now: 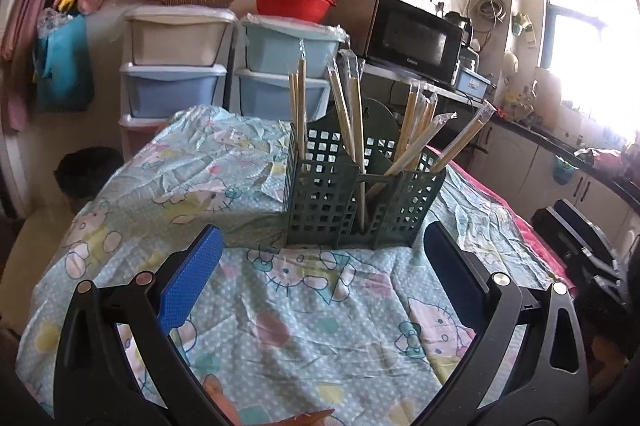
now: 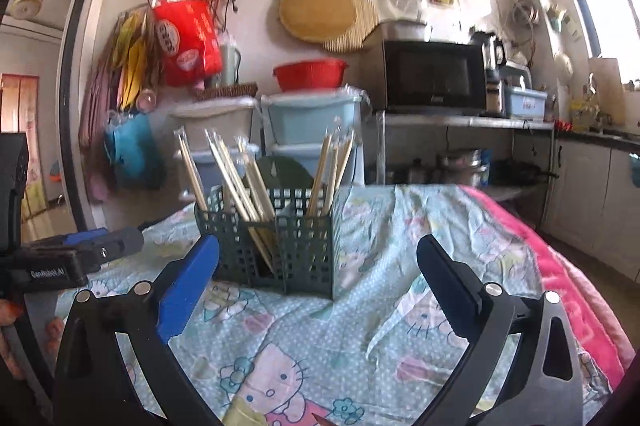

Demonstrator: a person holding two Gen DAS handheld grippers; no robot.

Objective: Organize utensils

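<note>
The chopsticks (image 1: 356, 130) stand in a green holder (image 1: 352, 202) on the patterned cloth (image 1: 280, 306), straight ahead of both grippers, none lying loose in view. They appear light, stiff and thin; several are film-wrapped, likely slippery. Best gripped mid-shaft, across the width. Left gripper (image 1: 324, 258): jaws apart, empty. Right gripper (image 2: 318, 260): jaws apart, empty, just short of the holder.

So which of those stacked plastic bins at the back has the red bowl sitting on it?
The pale blue bin on the right-hand stack, beside the microwave; the red bowl sits on its lid. The white bin carries a wicker basket instead.
</note>
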